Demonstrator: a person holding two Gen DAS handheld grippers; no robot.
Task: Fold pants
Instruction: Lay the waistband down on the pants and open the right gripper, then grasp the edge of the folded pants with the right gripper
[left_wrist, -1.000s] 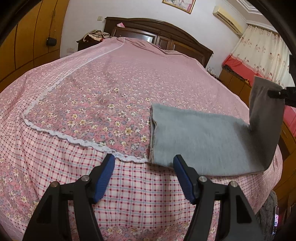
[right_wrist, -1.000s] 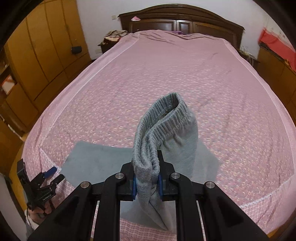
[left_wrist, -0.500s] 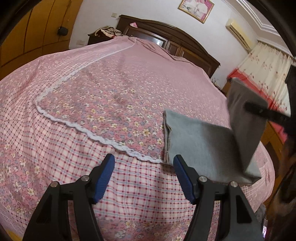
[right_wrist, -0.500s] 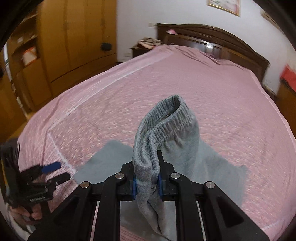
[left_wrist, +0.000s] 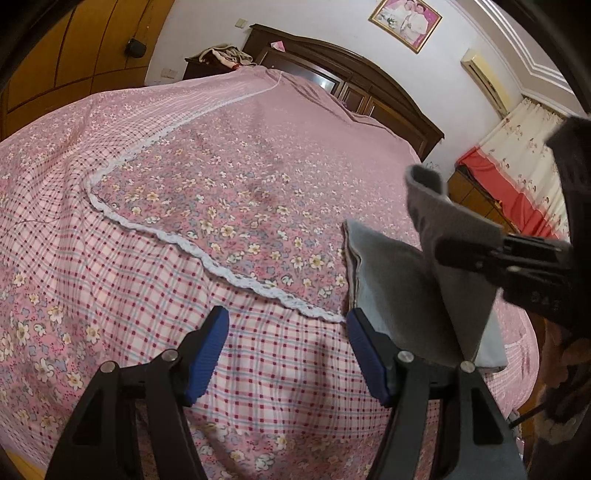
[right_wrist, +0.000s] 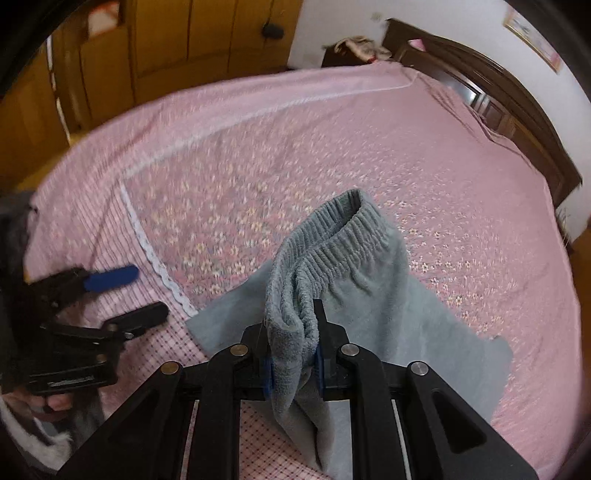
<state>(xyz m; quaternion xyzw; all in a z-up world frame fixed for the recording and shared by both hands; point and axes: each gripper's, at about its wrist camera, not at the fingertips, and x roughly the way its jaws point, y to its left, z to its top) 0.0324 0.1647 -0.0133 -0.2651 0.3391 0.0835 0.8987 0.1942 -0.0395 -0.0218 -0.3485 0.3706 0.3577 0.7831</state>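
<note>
Grey fleece pants lie partly flat on the pink floral bed near its front edge. My right gripper is shut on the ribbed waistband end, holding it raised above the flat part so the cloth bends over. In the left wrist view the flat part of the pants lies at the right, with the lifted flap standing over it under my right gripper. My left gripper hovers open over the checked border, just left of the pants' near corner, holding nothing.
A dark wooden headboard closes the far end of the bed. Wooden wardrobes stand along the left, with a nightstand holding cloth beside the headboard. Curtains and a red-covered cabinet are on the right. A white lace trim crosses the bedspread.
My right gripper has carried the waistband end leftward and lower over the flat part, rolling as it went. My left gripper has drifted left, so the pants now sit further right in its view.
</note>
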